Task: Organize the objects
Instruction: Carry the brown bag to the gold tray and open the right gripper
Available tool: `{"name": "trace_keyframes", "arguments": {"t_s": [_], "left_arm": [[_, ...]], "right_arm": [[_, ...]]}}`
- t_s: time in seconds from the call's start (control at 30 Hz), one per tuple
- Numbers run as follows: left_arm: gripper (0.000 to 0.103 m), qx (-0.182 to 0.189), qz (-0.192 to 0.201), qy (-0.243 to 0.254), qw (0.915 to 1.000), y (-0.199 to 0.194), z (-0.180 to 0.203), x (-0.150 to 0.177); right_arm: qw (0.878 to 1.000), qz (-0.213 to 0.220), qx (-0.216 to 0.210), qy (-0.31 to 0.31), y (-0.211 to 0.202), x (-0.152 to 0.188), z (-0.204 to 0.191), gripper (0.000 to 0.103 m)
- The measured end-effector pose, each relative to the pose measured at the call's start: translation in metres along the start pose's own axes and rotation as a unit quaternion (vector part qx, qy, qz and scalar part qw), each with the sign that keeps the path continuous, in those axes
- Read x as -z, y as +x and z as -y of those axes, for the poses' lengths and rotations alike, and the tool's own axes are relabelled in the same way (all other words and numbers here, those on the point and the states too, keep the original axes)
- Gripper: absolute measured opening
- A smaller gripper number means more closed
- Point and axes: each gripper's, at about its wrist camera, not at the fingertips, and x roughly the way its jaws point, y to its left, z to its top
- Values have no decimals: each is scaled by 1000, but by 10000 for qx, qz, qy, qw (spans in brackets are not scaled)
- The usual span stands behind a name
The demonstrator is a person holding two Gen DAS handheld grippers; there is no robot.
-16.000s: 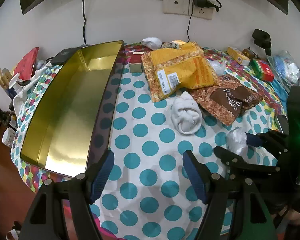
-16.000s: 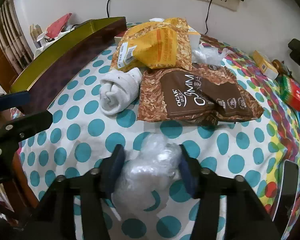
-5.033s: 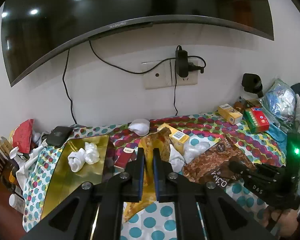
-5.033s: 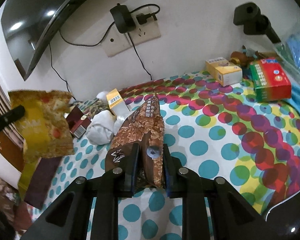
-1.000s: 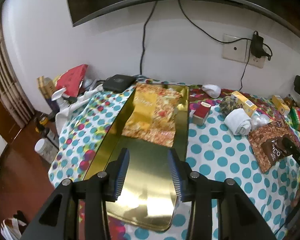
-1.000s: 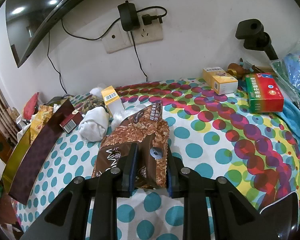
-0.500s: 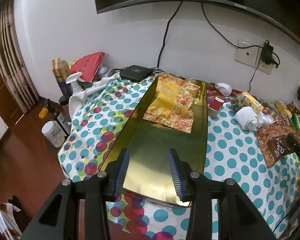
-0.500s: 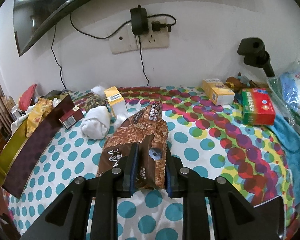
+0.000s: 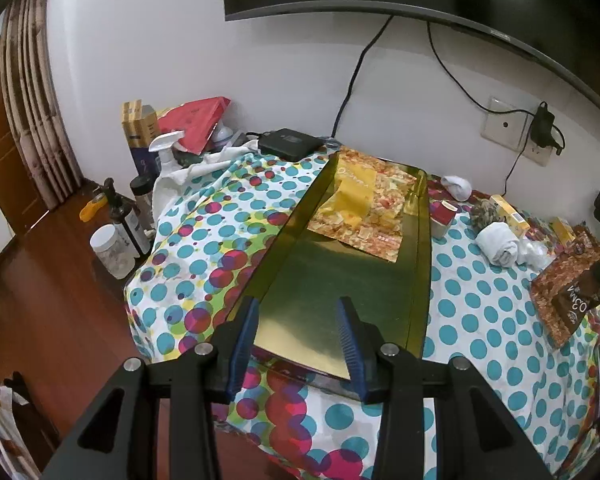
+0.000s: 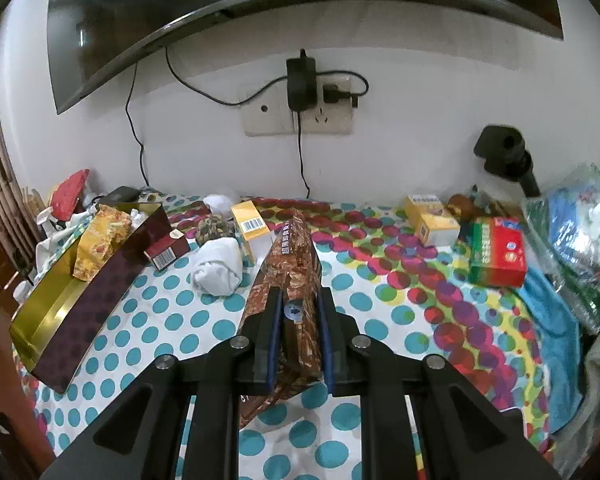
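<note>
The right hand-held gripper [image 10: 298,332], low in the centre of the right wrist frame, pinches a brown crinkly snack bag [image 10: 290,280]; its jaws have just been closing on the bag, and the blue pads press flat against both faces. The bag stands on edge, its far end pointing toward the wall, and seems to hang clear of the spotted tablecloth [image 10: 380,320], though that is hard to confirm from this angle.

The left hand-held gripper [image 9: 298,338], at the bottom centre of its frame, stands spread with nothing between its ridged blue pads, above the near end of the gold tray [image 9: 418,264].

The step in hand looks like carrying the brown bag to the tray. The next move probably calls for swinging it toward the left of the frame and laying it flat on the bare gold floor, short of the yellow snack bag [image 9: 360,208] already lying at the far end.

The tray is long, shallow, glossy metal with dark patterned outer walls. A soft rolled white sock [image 10: 218,266] and a stiff yellow carton [image 10: 252,226] remain on the tabletop.
</note>
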Motion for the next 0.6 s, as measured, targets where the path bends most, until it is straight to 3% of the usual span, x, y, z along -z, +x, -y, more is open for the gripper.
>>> {"name": "trace_keyframes", "arguments": {"t_s": [0.6], "left_arm": [[41, 140, -43, -386, 9991, 7, -36, 6]], "right_arm": [[9994, 92, -217, -252, -15, -30, -45, 16]]}}
